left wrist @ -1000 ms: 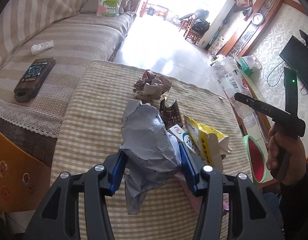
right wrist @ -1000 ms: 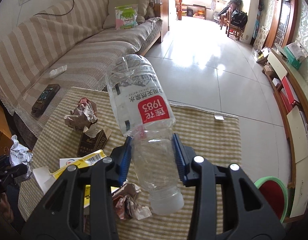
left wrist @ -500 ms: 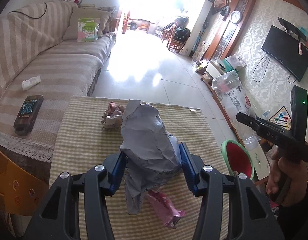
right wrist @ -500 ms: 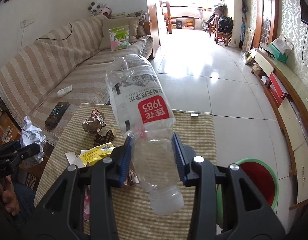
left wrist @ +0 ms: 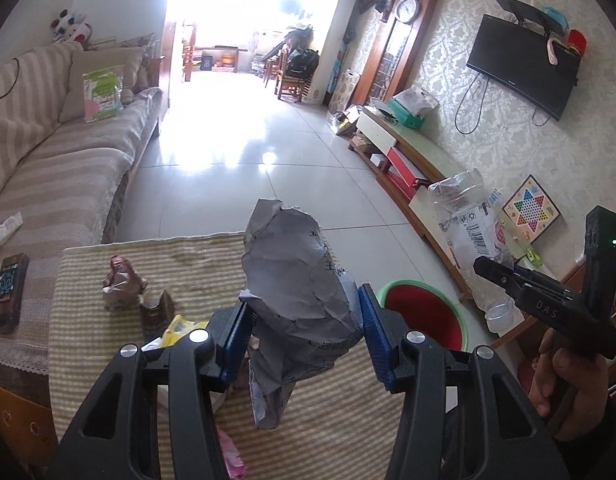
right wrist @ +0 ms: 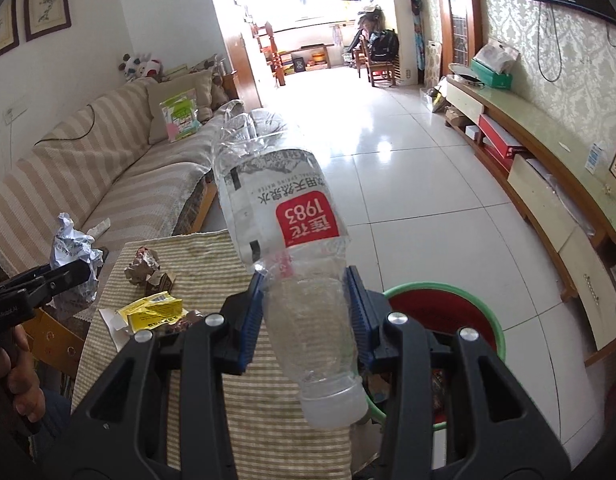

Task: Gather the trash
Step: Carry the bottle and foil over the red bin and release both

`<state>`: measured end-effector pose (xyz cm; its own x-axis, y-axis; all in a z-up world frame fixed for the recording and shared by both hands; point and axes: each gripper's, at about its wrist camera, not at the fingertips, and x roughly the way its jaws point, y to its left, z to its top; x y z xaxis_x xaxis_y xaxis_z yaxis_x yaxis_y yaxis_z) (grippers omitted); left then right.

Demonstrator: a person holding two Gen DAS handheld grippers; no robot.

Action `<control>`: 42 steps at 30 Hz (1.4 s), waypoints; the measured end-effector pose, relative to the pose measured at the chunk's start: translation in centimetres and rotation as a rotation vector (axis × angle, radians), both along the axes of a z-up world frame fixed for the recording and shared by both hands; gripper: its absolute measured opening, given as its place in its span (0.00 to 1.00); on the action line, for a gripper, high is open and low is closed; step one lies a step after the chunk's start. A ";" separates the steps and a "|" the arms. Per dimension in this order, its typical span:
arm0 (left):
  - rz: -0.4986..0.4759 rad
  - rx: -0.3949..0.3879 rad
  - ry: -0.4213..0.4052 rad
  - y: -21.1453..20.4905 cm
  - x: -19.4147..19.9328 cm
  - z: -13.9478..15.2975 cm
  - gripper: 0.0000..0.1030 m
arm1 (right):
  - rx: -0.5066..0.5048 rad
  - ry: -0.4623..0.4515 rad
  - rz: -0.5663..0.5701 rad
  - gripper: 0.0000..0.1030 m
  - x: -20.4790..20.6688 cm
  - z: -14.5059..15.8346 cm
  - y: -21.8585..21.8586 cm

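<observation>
My left gripper point(left wrist: 304, 340) is shut on a crumpled grey paper point(left wrist: 296, 280) and holds it above the striped table point(left wrist: 188, 256). My right gripper point(right wrist: 306, 320) is shut on a clear plastic bottle point(right wrist: 284, 216) with a red label, cap end down, held above the edge of a red bin with a green rim point(right wrist: 447, 308). The bin also shows in the left wrist view point(left wrist: 423, 312), right of the table. The bottle point(left wrist: 467, 220) and the right gripper show at the right of that view. More trash lies on the table: a crumpled brown wrapper point(right wrist: 142, 266), a yellow packet point(right wrist: 154, 312).
A striped sofa point(left wrist: 48, 168) stands left of the table, with a dark remote-like device point(left wrist: 8, 292) on it. A low TV cabinet point(right wrist: 547, 184) runs along the right wall. Tiled floor point(left wrist: 248, 152) lies beyond the table. A pink scrap point(left wrist: 232, 456) lies near the table's front.
Both grippers have lifted and swung right, away from the table's trash. The bin has come into view below the bottle. Both grips are unchanged.
</observation>
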<state>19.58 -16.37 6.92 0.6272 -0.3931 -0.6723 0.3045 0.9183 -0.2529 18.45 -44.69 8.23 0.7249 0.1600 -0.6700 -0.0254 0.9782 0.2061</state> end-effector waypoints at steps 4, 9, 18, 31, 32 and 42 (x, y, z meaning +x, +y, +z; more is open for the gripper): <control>-0.062 -0.017 0.012 -4.2 1.0 -0.2 0.47 | 0.018 0.006 -0.067 0.37 -0.9 -0.8 -3.7; -0.155 -0.025 0.029 -10.3 2.1 -1.3 0.47 | 0.066 0.025 -0.144 0.37 -1.8 -2.6 -8.4; -0.293 -0.057 0.109 -19.3 3.6 -4.9 0.47 | 0.125 0.076 -0.243 0.37 -2.4 -6.3 -14.7; -0.358 -0.093 0.231 -24.6 4.9 -9.4 0.47 | 0.181 0.133 -0.263 0.37 -2.4 -10.6 -16.9; -0.358 -0.096 0.239 -24.7 5.0 -9.7 0.47 | 0.183 0.135 -0.259 0.37 -2.2 -10.8 -16.9; -0.351 -0.106 0.273 -25.8 5.4 -10.9 0.52 | 0.188 0.161 -0.232 0.37 -1.5 -11.9 -16.3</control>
<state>24.96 -42.19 -3.96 0.2492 -0.6258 -0.7391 0.5015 0.7363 -0.4543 16.97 -61.04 -3.68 0.6437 0.1345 -0.7533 0.2413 0.8986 0.3666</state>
